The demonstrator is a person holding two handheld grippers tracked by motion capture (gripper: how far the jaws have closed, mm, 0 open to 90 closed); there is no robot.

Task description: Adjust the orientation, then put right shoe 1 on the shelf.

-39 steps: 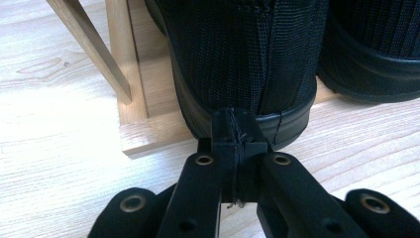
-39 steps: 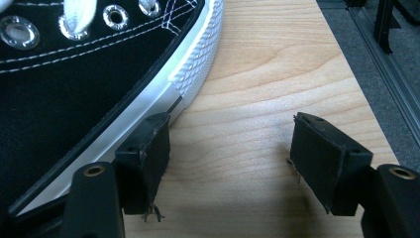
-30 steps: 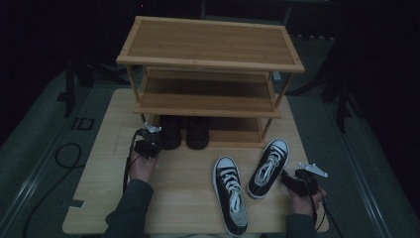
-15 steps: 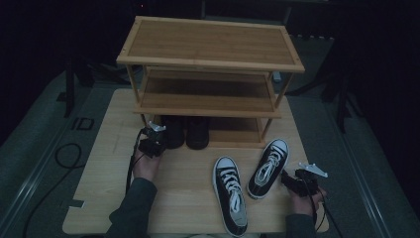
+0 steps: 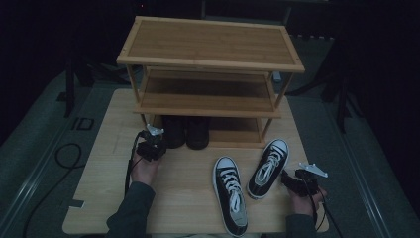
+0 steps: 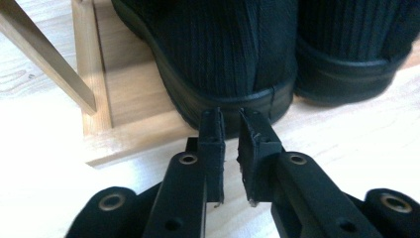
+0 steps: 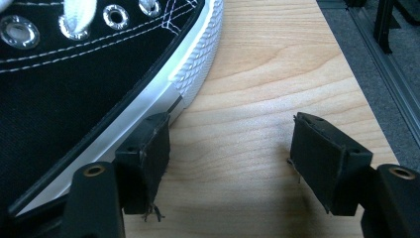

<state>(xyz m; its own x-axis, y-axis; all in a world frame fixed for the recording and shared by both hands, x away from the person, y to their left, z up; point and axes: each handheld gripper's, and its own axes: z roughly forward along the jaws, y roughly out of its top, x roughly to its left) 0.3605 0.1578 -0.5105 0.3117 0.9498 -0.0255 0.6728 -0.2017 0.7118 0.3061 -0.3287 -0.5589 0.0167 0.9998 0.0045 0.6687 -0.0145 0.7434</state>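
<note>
The left claw (image 6: 229,134) sat at the heel of a black boot (image 6: 223,54) on the shoe rack's (image 5: 208,64) bottom shelf, its jaws having just been opening to a narrow gap with nothing between them. The right claw (image 7: 233,163) gaped wide and empty on the table (image 5: 188,198), one jaw touching a black sneaker's (image 7: 74,84) white sole.

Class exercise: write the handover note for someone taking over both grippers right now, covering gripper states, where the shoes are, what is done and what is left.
Left gripper: jaws just opening, a narrow gap, nothing between them, right behind the heel of the left black boot.
Right gripper: open, one pad beside the sole of the right sneaker.
Done: both boots sit on the bottom shelf of the shoe rack.
Left: both sneakers, the other sneaker included, lie on the table.
</note>
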